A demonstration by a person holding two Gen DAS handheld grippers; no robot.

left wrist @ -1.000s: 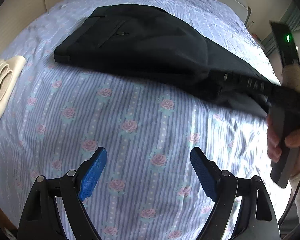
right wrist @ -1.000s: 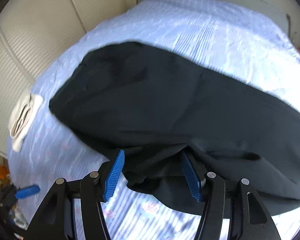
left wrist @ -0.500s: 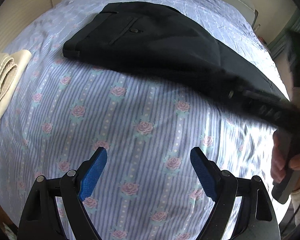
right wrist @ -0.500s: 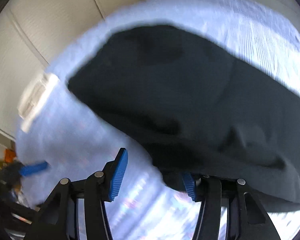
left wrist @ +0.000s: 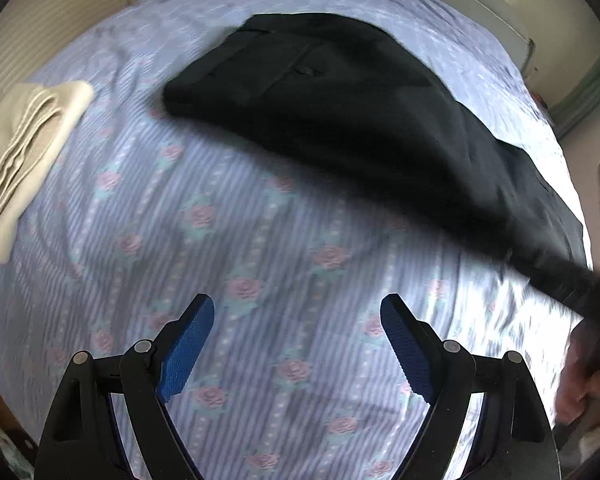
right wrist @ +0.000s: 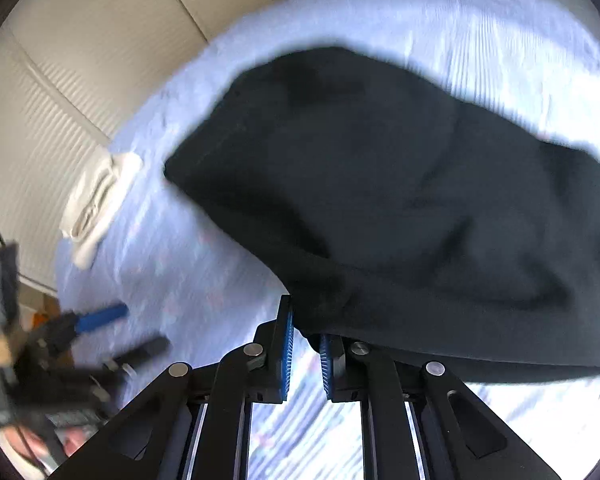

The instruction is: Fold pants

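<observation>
Black pants (left wrist: 340, 112) lie across the far part of a floral bed sheet (left wrist: 260, 264), waistband at the far left, legs running off to the right. They also fill the right wrist view (right wrist: 400, 184). My left gripper (left wrist: 296, 344) is open and empty, hovering over bare sheet in front of the pants. My right gripper (right wrist: 304, 344) is shut on the near edge of the pants and lifts it a little off the sheet. It shows blurred at the right edge of the left wrist view (left wrist: 560, 280).
A folded cream garment (left wrist: 24, 160) lies at the left edge of the bed, also in the right wrist view (right wrist: 96, 204). Cream panelled walls (right wrist: 80, 60) stand behind the bed. The bed's right edge (left wrist: 572, 184) drops off.
My right gripper has closed from open onto the pants edge and pulled it. The left gripper stayed open and shifted so the pants appear nearer the middle of its view.
</observation>
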